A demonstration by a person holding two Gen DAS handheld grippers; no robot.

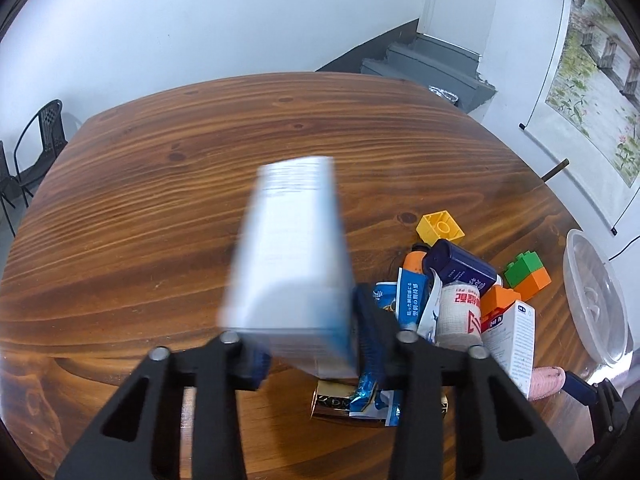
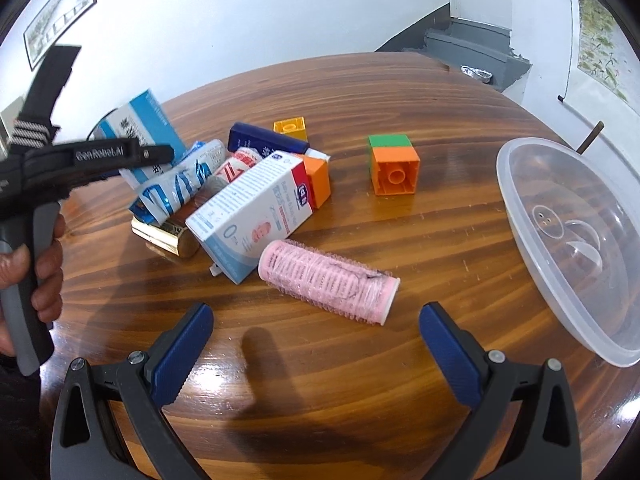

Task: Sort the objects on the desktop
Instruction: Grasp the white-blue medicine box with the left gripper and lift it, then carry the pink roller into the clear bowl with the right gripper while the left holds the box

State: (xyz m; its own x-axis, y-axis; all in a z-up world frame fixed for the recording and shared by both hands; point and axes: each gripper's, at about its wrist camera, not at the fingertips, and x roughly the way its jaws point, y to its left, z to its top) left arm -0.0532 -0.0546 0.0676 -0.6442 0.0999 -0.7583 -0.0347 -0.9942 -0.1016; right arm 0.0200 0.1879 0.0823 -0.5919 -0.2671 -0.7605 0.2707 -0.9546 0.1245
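My left gripper [image 1: 310, 344] is shut on a blue and white carton [image 1: 294, 256], blurred, held above the wooden table [image 1: 160, 168]; the carton also shows in the right wrist view [image 2: 138, 128], beside the left gripper's body [image 2: 80, 160]. My right gripper [image 2: 316, 340] is open and empty, low over the table, just in front of a pink hair roller [image 2: 328, 276]. A pile lies beyond it: a white baby-product box [image 2: 252, 212], a blue foil packet [image 2: 180, 184], a gold box [image 2: 164, 236], a navy bottle [image 2: 264, 142], a bandage roll [image 2: 236, 164].
A clear plastic bowl [image 2: 568, 240] sits at the right table edge. An orange and green block [image 2: 394, 164], an orange block [image 2: 318, 182] and a yellow block [image 2: 292, 128] lie around the pile. Black chairs [image 1: 36, 140] stand beyond the table's left side.
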